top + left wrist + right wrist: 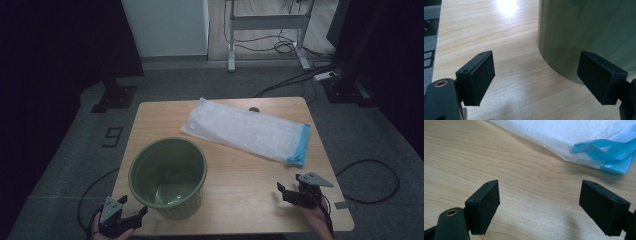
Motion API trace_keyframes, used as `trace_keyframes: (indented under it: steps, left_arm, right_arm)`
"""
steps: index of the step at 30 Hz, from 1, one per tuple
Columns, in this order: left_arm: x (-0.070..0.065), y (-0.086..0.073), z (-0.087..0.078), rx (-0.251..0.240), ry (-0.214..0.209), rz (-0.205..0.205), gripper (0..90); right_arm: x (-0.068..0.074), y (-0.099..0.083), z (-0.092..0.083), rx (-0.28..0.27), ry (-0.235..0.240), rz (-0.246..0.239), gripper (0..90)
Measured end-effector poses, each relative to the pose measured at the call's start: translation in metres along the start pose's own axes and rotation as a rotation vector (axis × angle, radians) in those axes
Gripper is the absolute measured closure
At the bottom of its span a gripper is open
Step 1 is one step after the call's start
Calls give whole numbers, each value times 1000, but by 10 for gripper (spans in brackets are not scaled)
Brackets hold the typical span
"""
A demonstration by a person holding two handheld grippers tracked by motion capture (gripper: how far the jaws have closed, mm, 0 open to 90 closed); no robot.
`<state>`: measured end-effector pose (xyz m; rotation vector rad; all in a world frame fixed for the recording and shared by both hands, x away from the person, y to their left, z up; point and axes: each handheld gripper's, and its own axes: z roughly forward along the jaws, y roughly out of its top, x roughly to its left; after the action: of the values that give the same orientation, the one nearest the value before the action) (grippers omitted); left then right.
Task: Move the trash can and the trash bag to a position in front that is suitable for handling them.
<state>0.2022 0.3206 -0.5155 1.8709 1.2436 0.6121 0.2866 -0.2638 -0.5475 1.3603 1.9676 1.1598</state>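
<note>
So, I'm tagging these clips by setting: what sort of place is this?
Probably a lab or office room set up for recording, not a home: a small wooden table on grey carpet, loose cables and a power strip on the floor, and a desk frame behind.

The high view is dim and slightly soft, its left and right edges sinking into near-black. Both gripper views are brighter. A white glare patch sits on the table [507, 6] in the left gripper view. The 2 near jaws in each look softly blurred.
</note>
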Motion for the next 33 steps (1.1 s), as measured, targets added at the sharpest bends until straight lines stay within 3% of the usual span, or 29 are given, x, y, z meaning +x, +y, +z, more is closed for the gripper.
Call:
trace_keyframes:
  steps: [3, 9, 10, 12, 14, 16, 20, 33]
  left_arm:
    - [-2, 0, -3, -9, -11, 1, 145]
    - [-13, 1, -8, -13, -40, 43, 146]
    - [-17, 1, -12, -17, -73, 69, 146]
    - [-20, 1, -15, -23, -95, 88, 146]
    - [-28, 5, -19, -33, -170, 115, 146]
    - [-33, 8, -18, -33, -185, 137, 143]
    - [-45, 23, -8, -31, -213, 184, 131]
    - [-52, 56, 37, 4, -281, 255, 142]
  right_arm:
    - [-1, -1, 1, 2, -2, 2, 164]
    - [-6, 1, -1, -9, -30, 33, 158]
    - [-7, 1, -1, -11, -31, 43, 158]
    - [-7, 2, 0, -15, -31, 48, 159]
    - [-5, 5, 4, -17, -29, 48, 159]
    - [-3, 6, 5, -14, -30, 44, 159]
    - [6, 5, 10, 2, -11, 15, 158]
    - [12, 1, -3, -24, 23, -5, 161]
